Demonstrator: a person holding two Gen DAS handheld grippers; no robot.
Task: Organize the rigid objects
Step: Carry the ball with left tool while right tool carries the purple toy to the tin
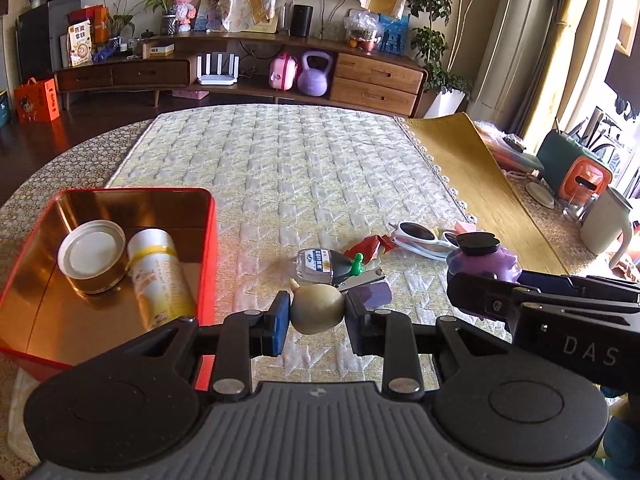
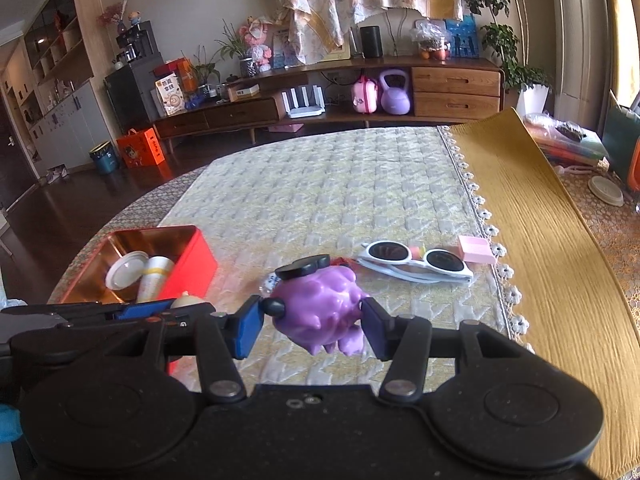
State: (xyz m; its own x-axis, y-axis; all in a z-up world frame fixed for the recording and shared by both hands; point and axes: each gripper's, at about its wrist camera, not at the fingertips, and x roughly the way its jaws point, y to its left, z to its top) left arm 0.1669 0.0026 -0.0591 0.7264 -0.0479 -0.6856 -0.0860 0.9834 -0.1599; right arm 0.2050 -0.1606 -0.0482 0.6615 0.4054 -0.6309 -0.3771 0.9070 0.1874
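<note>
My left gripper (image 1: 317,314) is shut on a beige egg-shaped toy (image 1: 316,310), held above the quilted mat just right of the red tin box (image 1: 208,240). The box holds a round tin with a white lid (image 1: 91,254) and a yellow-white bottle (image 1: 162,280). My right gripper (image 2: 314,318) is shut on a purple spiky toy with a black hat (image 2: 320,312), also seen in the left wrist view (image 1: 480,260). The red box shows in the right wrist view (image 2: 192,264) to the left.
On the mat lie a small clear bottle (image 1: 316,266), a green pin (image 1: 357,263), a stapler (image 1: 366,280), a red wrapper (image 1: 370,245), white sunglasses (image 2: 414,262) and a pink eraser (image 2: 476,249). A yellow cloth (image 2: 540,240) covers the right side. A mug (image 1: 604,220) stands far right.
</note>
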